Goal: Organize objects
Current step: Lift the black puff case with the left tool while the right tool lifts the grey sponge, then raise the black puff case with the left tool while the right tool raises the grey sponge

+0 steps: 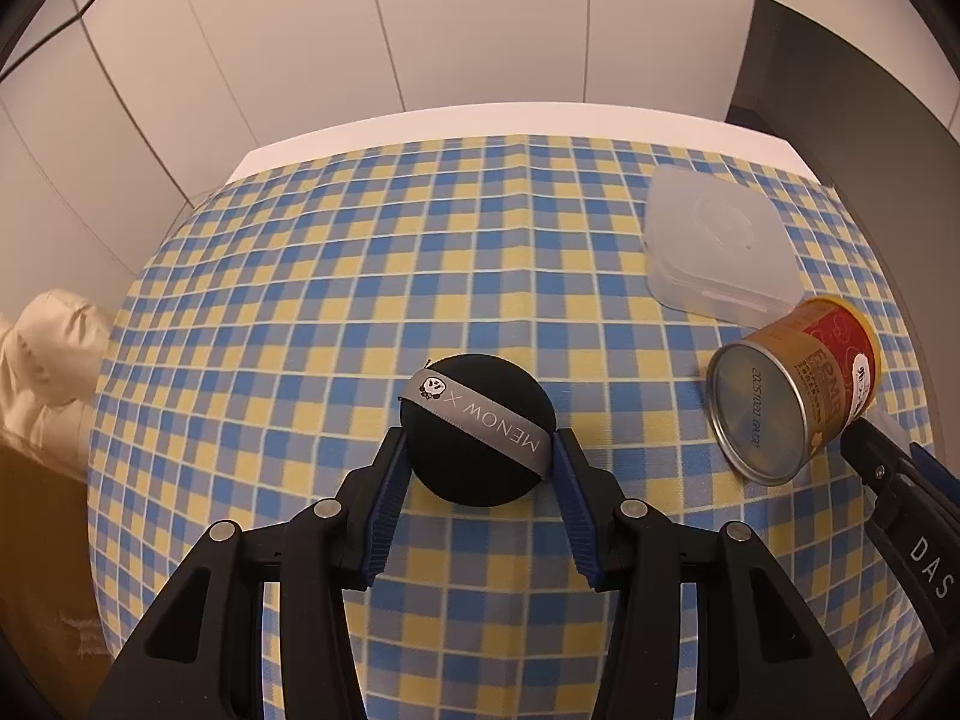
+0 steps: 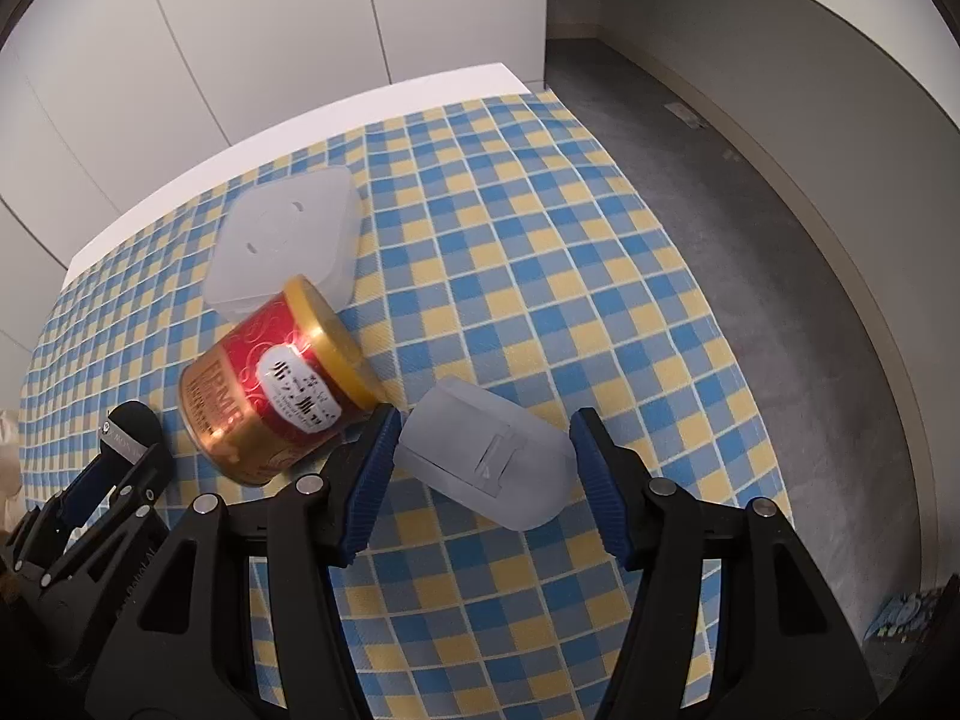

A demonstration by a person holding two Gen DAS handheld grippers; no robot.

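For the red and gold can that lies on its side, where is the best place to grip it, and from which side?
Probably from above, pads across the curved wall of the can near mid-length. It lies tipped, its metal end facing the left gripper, so the ends are awkward to reach.

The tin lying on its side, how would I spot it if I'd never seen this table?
Find the blue-and-yellow checked tablecloth. Beside the frosted square plastic box with a lid lies a round metal tin with a red-and-gold label, tipped on its side. It is the only shiny, brightly coloured thing; its neighbours are cloudy plastic or a black ball.
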